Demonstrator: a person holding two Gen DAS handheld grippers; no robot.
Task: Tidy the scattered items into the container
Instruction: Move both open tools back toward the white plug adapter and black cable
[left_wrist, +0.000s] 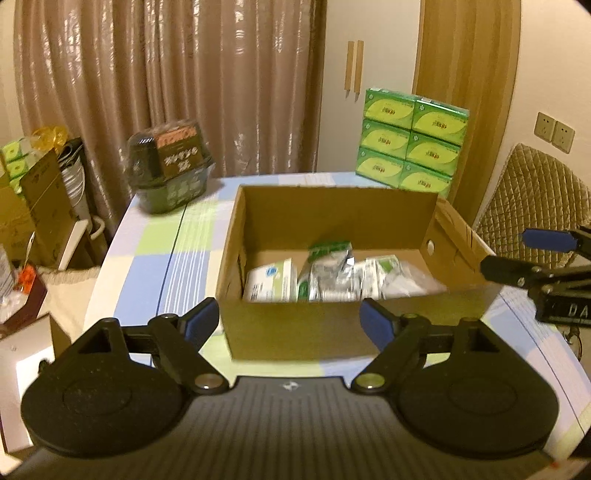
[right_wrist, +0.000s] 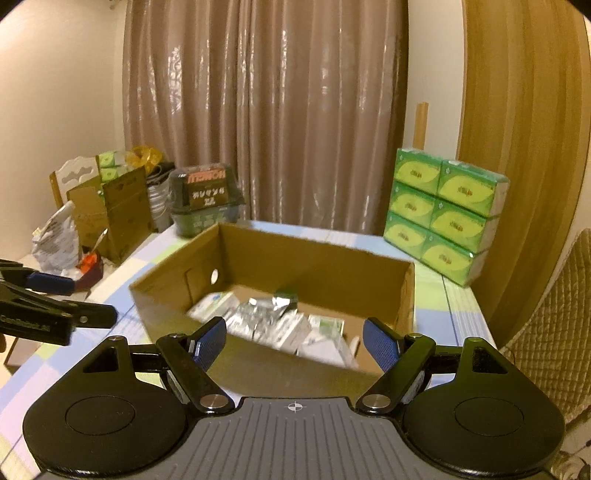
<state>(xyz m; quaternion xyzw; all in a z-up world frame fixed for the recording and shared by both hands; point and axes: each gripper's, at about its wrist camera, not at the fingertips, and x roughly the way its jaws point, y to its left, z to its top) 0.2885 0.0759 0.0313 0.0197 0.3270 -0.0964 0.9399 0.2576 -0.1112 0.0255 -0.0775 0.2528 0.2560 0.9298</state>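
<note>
1. Room: a brown curtain (left_wrist: 177, 85) covers the far wall, with a wooden door (left_wrist: 469, 92) to its right and a quilted chair (left_wrist: 532, 206) beside the table. A side surface at the left carries a small open carton (right_wrist: 110, 210) and loose clutter.
2. Surface: the table wears a checked cloth (left_wrist: 159, 258) in blue, green and white. No loose item is visible on the parts of the cloth that show.
3. Standing goods: a stack of green tissue packs (left_wrist: 410, 147) occupies the far right corner; a dark wrapped package (left_wrist: 170, 173) sits at the far left corner. Both stand apart from the container.
4. Container: the open cardboard box (left_wrist: 332, 325) stands mid-table, directly ahead of both grippers.
5. Task items: white, green and foil packets (left_wrist: 325, 277) lie on the box floor, bunched toward its near side.
6. Left gripper (left_wrist: 291, 323): jaws wide, nothing between them, positioned short of the box's near wall.
7. Right gripper (right_wrist: 295, 343): jaws wide and empty, above the near edge of the box.
8. Step in hand, as judged: items appear deposited; both tools are empty.
9. Next move, as judged: check the cloth outside these views for stragglers. If any remain, approach with jaws wide and close on one packet.
</note>
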